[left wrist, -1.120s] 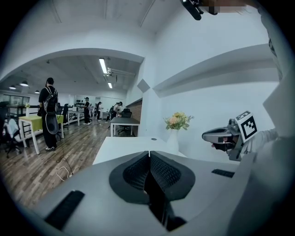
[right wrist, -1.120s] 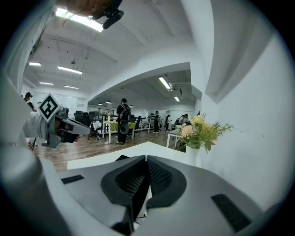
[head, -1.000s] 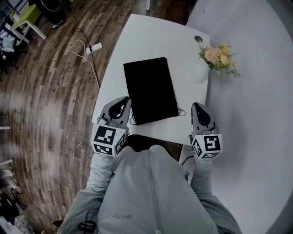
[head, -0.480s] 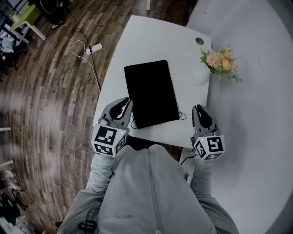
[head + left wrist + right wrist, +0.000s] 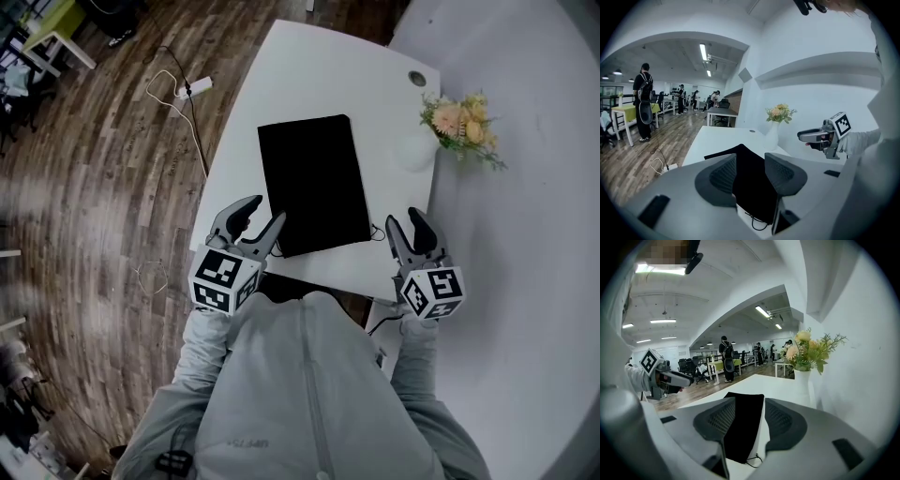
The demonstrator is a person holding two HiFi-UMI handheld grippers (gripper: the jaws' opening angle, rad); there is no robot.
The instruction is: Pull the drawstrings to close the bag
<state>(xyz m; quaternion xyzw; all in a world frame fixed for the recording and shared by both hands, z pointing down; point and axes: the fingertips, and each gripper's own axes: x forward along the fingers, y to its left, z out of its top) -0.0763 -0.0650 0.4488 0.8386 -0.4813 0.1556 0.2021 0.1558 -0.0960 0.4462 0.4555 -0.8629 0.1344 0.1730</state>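
Observation:
A flat black drawstring bag [image 5: 314,183] lies on the white table [image 5: 281,84], its mouth toward the near edge. A thin drawstring loop shows at each near corner, left [image 5: 273,249] and right [image 5: 376,231]. My left gripper [image 5: 262,214] hovers at the bag's near left corner and its jaws are opening, with nothing pressed between them. My right gripper [image 5: 405,221] stands at the near right corner, its jaws also opening and empty. Beyond the left gripper [image 5: 750,157] lie the bag [image 5: 750,183] and a string [image 5: 757,220]. The right gripper [image 5: 750,401] looks onto the bag [image 5: 743,427].
A white vase [image 5: 412,150] with flowers [image 5: 459,117] stands at the table's right edge, beside a curved white wall. A cable hole [image 5: 417,79] sits at the far right corner. A power strip with cable [image 5: 192,87] lies on the wooden floor at left.
Both grippers' jaws were shut in the earlier frames and now stand apart. The grippers stay at the bag's near corners.

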